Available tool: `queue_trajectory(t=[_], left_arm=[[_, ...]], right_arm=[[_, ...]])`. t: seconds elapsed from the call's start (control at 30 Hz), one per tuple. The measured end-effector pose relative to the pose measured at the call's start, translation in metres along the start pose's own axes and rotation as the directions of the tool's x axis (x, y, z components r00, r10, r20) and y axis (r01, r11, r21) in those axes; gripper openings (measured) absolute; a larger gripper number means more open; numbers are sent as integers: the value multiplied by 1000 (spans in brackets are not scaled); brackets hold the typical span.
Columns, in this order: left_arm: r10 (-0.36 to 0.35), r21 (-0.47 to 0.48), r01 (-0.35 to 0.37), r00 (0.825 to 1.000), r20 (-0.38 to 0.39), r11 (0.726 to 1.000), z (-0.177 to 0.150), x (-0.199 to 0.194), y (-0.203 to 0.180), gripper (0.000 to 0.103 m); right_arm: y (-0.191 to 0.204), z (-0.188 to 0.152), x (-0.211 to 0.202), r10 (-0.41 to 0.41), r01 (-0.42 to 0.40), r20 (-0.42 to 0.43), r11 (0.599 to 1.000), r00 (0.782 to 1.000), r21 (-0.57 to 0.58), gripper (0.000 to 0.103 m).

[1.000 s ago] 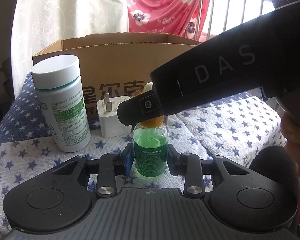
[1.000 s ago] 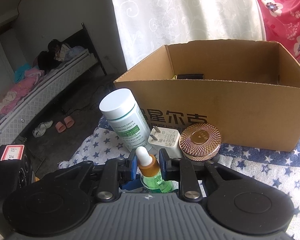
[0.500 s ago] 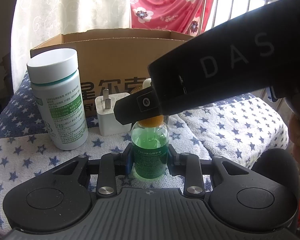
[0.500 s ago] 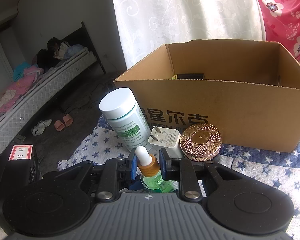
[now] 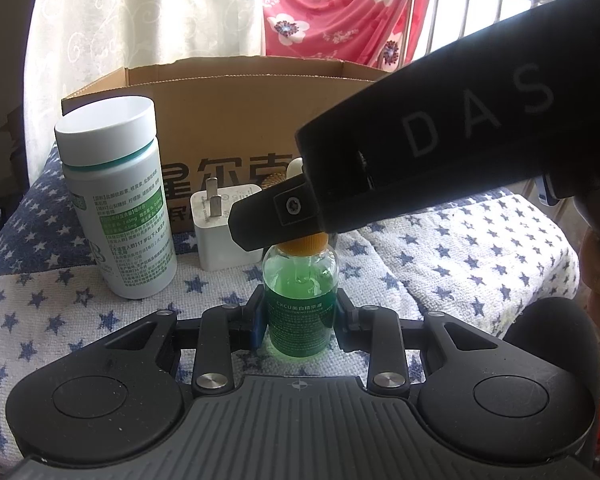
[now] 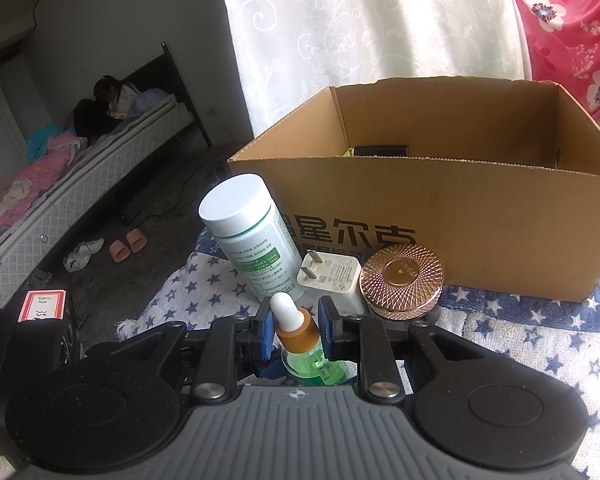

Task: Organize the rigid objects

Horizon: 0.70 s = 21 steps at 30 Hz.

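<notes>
Since the earlier frames little had moved: the left gripper (image 5: 300, 322) had stayed closed on the body of the green dropper bottle (image 5: 300, 300), which stood upright on the star-patterned surface (image 5: 460, 264). The right gripper (image 6: 294, 330) straddled the bottle's orange collar from above; whether its blue pads (image 6: 266, 330) touched it could not be told. Just beyond stood a white charger plug (image 6: 332, 278), with a white pill bottle (image 5: 116, 204) to its left and a gold jar (image 6: 402, 282) to its right. Behind them sat the cardboard box (image 6: 460, 216).
</notes>
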<state>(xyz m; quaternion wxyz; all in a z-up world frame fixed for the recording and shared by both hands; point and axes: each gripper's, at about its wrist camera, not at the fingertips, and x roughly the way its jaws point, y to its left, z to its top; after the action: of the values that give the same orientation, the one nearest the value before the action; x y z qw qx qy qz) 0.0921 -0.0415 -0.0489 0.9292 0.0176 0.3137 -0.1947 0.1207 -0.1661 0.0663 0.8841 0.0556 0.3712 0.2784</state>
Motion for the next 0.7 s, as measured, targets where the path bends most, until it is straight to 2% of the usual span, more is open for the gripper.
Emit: queue_trajectory(t=[0.7], left_arm=[[-2, -8, 2, 1000, 1, 1000, 2, -3, -1, 32]], right_arm=[[1, 0, 0, -2, 2, 0, 1000, 1000, -2, 24]])
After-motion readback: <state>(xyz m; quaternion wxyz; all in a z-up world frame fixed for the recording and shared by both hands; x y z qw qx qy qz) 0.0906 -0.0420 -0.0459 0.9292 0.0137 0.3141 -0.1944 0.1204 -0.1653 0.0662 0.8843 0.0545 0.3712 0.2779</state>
